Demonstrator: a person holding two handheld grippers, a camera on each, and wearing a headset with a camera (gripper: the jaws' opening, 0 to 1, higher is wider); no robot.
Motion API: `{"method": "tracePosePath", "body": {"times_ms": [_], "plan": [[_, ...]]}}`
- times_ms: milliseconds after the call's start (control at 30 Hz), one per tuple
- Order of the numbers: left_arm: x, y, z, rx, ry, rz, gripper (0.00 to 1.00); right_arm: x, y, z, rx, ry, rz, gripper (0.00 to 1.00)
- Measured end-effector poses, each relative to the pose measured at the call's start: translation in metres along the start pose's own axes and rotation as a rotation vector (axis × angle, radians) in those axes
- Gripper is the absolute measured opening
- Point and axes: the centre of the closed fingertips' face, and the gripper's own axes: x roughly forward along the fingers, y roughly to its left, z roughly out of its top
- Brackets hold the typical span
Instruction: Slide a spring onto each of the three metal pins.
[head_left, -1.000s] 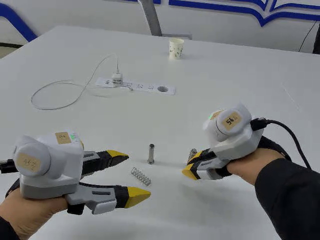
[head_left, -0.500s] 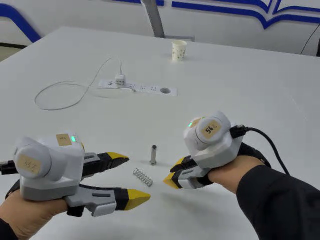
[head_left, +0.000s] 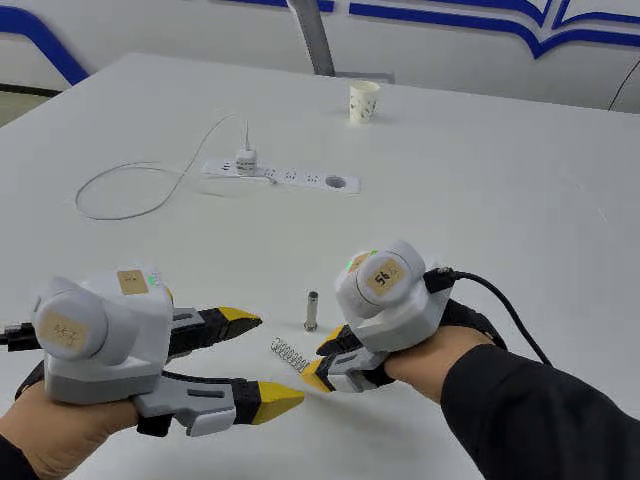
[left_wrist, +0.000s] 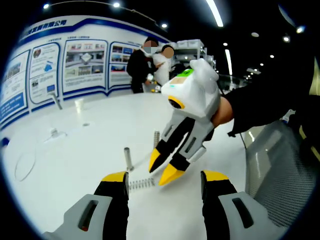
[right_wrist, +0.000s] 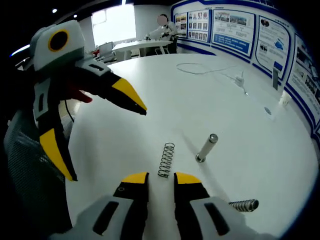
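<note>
The left gripper (head_left: 272, 360) is held wide open and empty at the near left of the white table (head_left: 480, 200), with its yellow-tipped jaws pointed toward the middle. The right gripper (head_left: 316, 374) is held low over the table from the right. Its jaws are only narrowly parted, and nothing is gripped between them. A loose spring (head_left: 289, 354) is seen lying flat on the table between the two grippers, just beside the tips of the right gripper. In the right gripper view its near end is placed directly ahead of the narrow gap in the jaws, though whether it is touched cannot be told. A bare metal pin (head_left: 311, 310) is stood upright just beyond the spring, near it but apart from it, and is touched by neither gripper. In the right gripper view a second pin (right_wrist: 243, 204), already sheathed in a spring, is found at the lower right, close beside the right gripper; whether it is standing or lying cannot be judged there. Farther back on the table a white power strip (head_left: 285, 176) is laid with a charger (head_left: 246, 160) plugged into it, from which a thin cable (head_left: 77, 195) is looped to the left. A paper cup (head_left: 364, 100) is set near the far edge
</note>
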Motion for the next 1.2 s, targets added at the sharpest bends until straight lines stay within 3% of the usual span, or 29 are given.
{"method": "tracePosePath", "body": {"times_ms": [733, 1200], "plan": [[-0.003, 0.004, -0.005, -0.006, 0.009, 0.002, 0.58, 0.018, -0.003, -0.005, 0.040, 0.002, -0.038, 0.17], [-0.001, 0.005, -0.006, -0.004, 0.013, 0.004, 0.58, 0.010, -0.008, -0.010, 0.040, 0.002, -0.047, 0.11]]}}
